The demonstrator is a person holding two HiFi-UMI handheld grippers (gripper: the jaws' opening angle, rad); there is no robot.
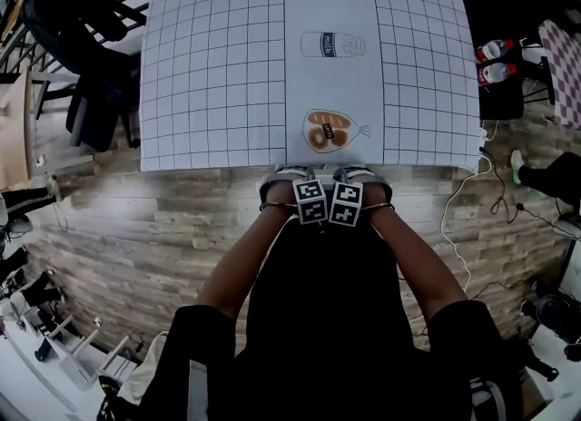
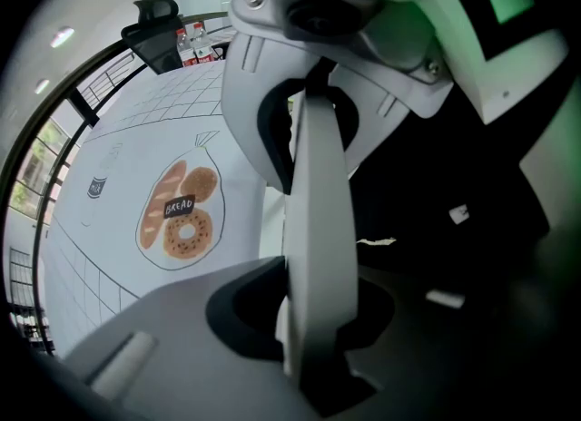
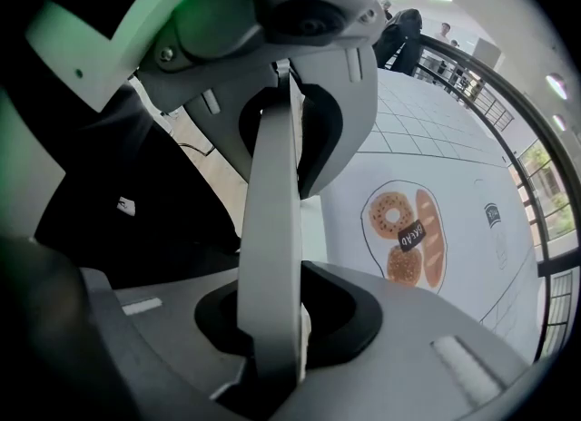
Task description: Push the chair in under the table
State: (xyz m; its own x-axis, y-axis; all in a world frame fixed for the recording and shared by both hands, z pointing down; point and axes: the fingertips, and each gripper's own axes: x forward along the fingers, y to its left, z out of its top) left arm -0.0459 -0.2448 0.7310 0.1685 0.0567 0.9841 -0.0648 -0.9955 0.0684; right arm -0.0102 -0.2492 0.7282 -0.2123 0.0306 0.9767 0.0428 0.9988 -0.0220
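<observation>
Left side first: the left gripper (image 1: 310, 200) points down at the near edge of the desk (image 1: 218, 65). Its own view shows the jaws partway closed around a pale bar, which I'm pretty sure is the top of the chair (image 2: 318, 210). Just beside it, the right gripper (image 1: 346, 203) has the same sort of hold on that rail (image 3: 272, 229), jaws clamped on it at a middling width.

So the chair sits in the middle of the desk's near edge, just in front of the bread drawing (image 1: 329, 131). Looks like the tail end of the push to me. Next move, I reckon: shove both hands evenly toward the far side so it doesn't swing. Stop before the jaws bump the desk, then let go.
</observation>
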